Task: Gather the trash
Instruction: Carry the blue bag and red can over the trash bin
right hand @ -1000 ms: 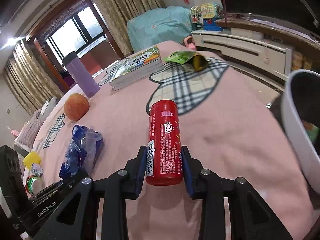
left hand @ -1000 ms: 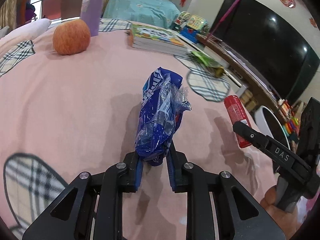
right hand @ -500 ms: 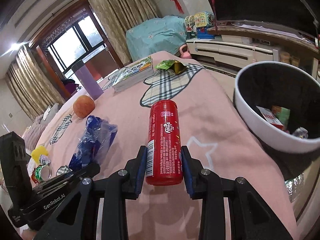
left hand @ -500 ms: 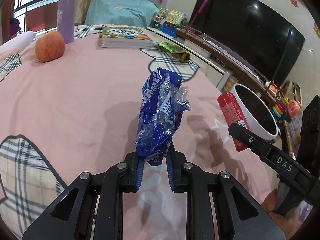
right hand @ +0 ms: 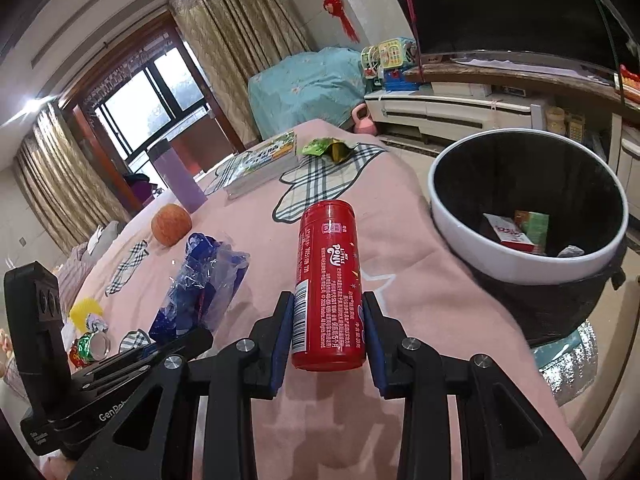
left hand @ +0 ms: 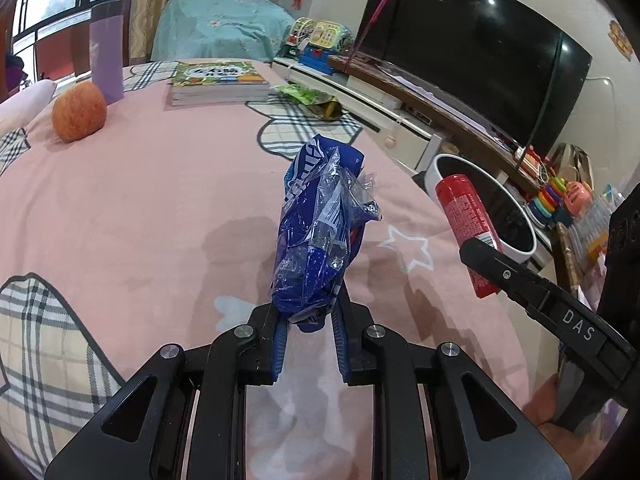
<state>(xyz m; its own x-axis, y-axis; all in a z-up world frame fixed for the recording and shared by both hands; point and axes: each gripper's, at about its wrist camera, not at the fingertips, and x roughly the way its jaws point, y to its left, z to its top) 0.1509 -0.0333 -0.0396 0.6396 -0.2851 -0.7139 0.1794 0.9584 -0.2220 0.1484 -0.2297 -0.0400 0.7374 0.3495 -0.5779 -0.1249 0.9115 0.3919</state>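
Note:
My left gripper is shut on a crumpled blue plastic wrapper and holds it above the pink bedspread. My right gripper is shut on a red cylindrical can, also held above the bed. The can and the right gripper show at the right of the left wrist view. The wrapper shows at the left of the right wrist view. A white trash bin with a black inside stands off the bed's edge, ahead and right of the can; it holds a few scraps.
On the bed lie an apple, a purple cup, a stack of books and a green snack bag. Small bits of trash lie at the left. A TV on a long stand lines the right side.
Both grippers have carried their loads toward the bed's edge. The trash bin has come into view and grown larger. Neither grip has changed.

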